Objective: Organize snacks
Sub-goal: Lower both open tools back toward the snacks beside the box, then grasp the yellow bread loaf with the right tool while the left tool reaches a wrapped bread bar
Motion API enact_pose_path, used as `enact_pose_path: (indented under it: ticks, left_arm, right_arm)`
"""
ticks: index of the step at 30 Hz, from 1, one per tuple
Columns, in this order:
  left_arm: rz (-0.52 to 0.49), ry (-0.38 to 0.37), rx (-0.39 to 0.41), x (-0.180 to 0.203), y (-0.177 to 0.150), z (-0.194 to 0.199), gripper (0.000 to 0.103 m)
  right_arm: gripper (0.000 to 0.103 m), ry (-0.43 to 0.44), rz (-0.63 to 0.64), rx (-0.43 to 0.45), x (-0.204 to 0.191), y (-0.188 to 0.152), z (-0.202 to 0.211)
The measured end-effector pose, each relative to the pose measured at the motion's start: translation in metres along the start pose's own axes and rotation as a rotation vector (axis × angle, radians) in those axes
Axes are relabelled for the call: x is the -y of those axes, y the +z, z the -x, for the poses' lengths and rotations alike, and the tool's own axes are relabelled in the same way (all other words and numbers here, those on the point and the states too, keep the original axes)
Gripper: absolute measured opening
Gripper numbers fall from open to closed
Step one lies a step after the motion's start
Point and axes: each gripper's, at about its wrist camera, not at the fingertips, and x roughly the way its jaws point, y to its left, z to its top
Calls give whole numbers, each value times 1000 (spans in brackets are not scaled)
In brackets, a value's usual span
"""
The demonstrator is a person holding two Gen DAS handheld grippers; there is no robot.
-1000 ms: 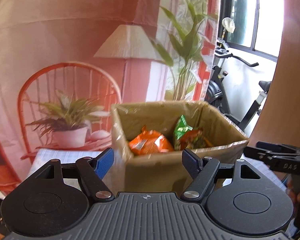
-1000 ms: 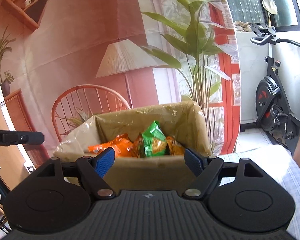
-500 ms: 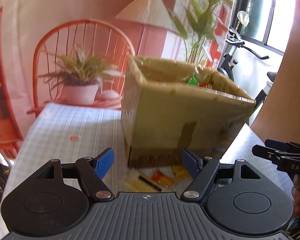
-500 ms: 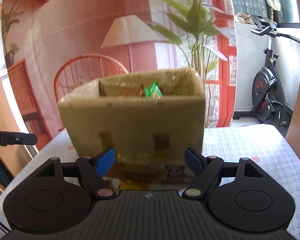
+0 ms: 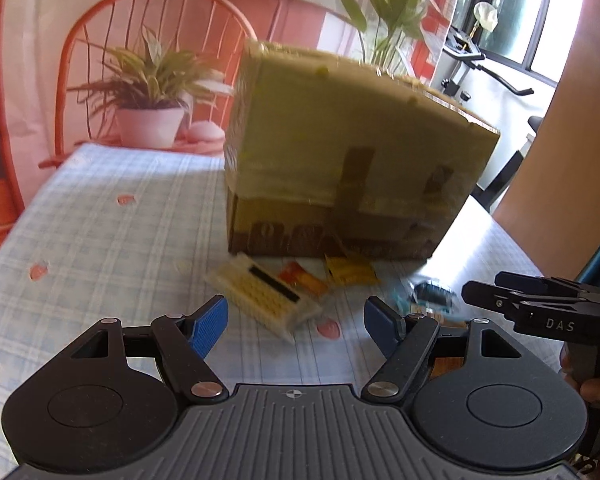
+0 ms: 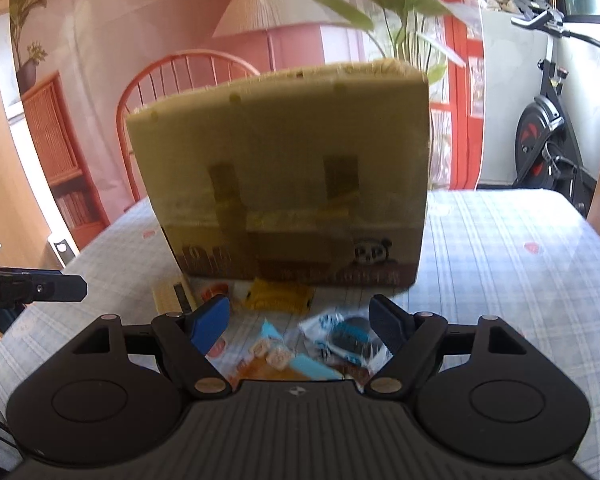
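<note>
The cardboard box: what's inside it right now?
From both views only the outer walls of the box show; its inside is hidden by the near wall. Several loose snack packets, like the yellow one, lie on the tablecloth before it.

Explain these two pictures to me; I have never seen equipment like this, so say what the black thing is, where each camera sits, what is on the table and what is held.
There is no robot here: a person holds a black hand-held two-finger gripper in each hand. Each carries a wide-angle camera looking forward along its blue-padded fingers. One picture comes from the left gripper, the other from the right gripper. Both stand open and hold nothing.

On the pale blue checked tablecloth stands a tall brown cardboard box. In front of it lie small snacks: a cream wafer pack with a dark stripe, a yellow packet, a small orange packet and a clear wrapper with dark round biscuits. The pictures are blurred, so no labels are readable.
</note>
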Motion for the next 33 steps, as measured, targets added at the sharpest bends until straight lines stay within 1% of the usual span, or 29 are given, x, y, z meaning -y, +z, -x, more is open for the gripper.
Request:
enact_pose_path:
  ticks: [6,8,14,18,20,24,29,33]
  left_arm:
    - [16,17,-30,-3,-9,-9,77]
    - [22,18,-34,-5,-10,-10,77]
    - [36,15,-52,-6,-13,-15,77]
    - [42,8,-63,-7,-14,-18,77]
    - [43,10,-69,-7,-15,-20,77]
    - [50,8,-77,-10,-15,-23,77]
    - [56,13,-84,-11,-17,-25,77]
    - [60,20,-84,-13,-17,-24,77]
  right_arm:
    - [80,-6,24,-25,-3,-17,-9]
    - [84,6,46,-39,-6,-23,-12]
    - [84,13,190,-77,-18,-41,-18]
    - [89,-6,281,-99,-19,-48,-17]
    - [94,-1,297,-103,-16,-51,-17]
    - [95,12,341,-119,-17,-53,-22]
    - [96,46,433,-110,-27,-54,-34]
    - [97,61,465,-96,-32,-50,-44]
